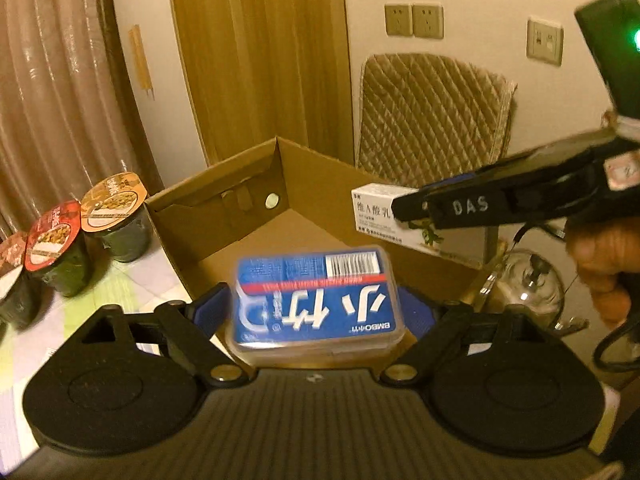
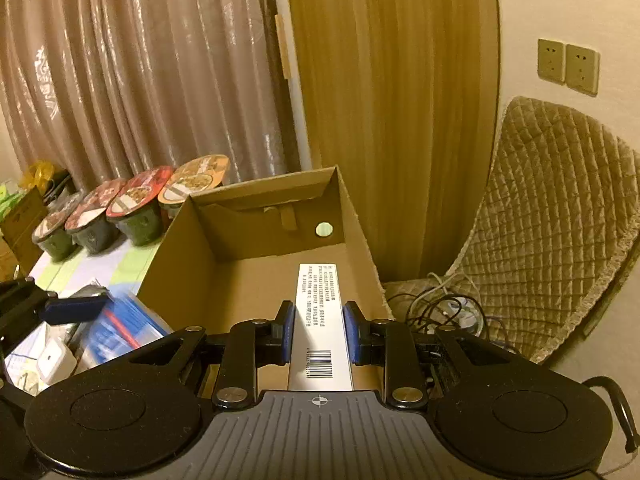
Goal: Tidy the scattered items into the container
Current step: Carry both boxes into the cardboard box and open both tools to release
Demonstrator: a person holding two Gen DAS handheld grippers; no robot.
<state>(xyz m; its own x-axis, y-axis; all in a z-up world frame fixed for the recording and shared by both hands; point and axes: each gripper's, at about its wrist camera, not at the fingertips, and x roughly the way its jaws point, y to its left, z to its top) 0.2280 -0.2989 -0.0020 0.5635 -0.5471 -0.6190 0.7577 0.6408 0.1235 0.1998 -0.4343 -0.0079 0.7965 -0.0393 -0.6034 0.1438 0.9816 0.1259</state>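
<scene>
While four lidded noodle cups (image 2: 132, 208) line the worktop (image 1: 132, 280) well to the left of both claws, the left claw (image 1: 314, 312) is clamped on a blue plastic-wrapped pack (image 1: 314, 300), its blue pads pressed against the pack's two sides, holding it at the near edge of the open cardboard box (image 1: 240, 216). Right of that, the right claw (image 2: 318, 332) grips a long white carton (image 2: 319, 320) with a barcode, its pads tight on both long sides, and holds it above the box floor near the right wall. Beyond the right claw, a quilted chair cover (image 2: 552, 216) leans against the wall.
</scene>
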